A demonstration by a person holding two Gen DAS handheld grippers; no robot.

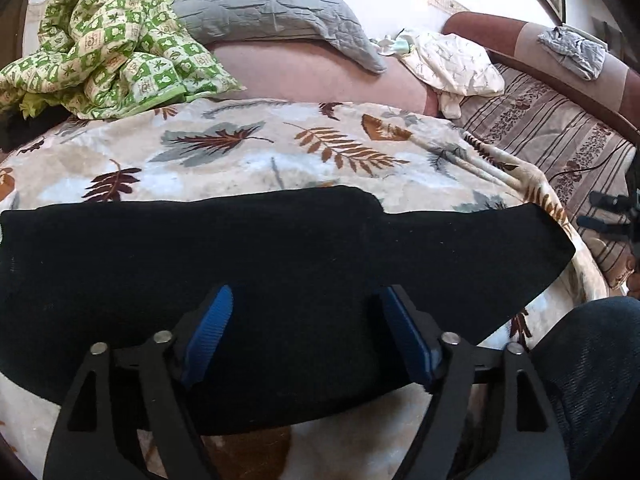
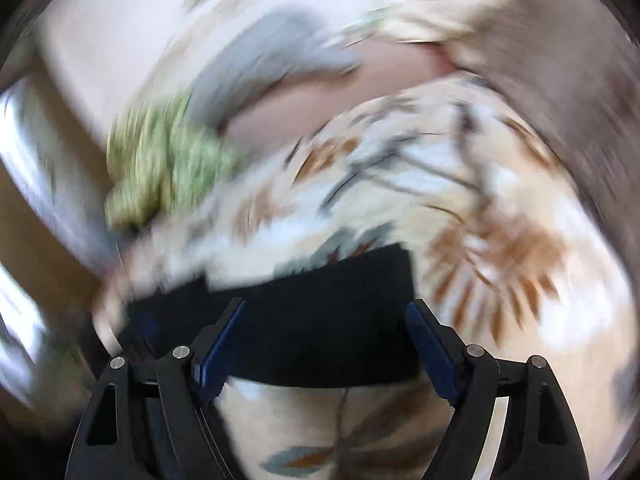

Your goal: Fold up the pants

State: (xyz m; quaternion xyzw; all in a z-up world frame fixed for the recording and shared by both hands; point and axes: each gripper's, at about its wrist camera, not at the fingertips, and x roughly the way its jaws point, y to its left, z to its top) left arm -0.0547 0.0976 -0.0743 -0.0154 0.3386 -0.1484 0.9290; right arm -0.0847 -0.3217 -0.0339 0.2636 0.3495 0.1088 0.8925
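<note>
A bed covered by one leaf-print blanket fills both views, with a pale wall behind it.

One pair of black pants lies flat on that blanket as a long folded band running left to right. The left gripper hangs just over the near half of the pants; its two blue-padded fingers stand wide apart with only the cloth lying beneath them and nothing pinched between. In the blurred right wrist view, the right gripper also has its two blue fingers spread wide and empty, above one end of the pants, whose squared edge sits just beyond the right finger.

Farther out, in the left wrist view, lie one crumpled green-and-white checked quilt at the far left, one grey quilted pillow beside it, one white crumpled garment and one small grey cloth on the brown bed rail at the far right. A person's dark trouser leg shows at the lower right.
</note>
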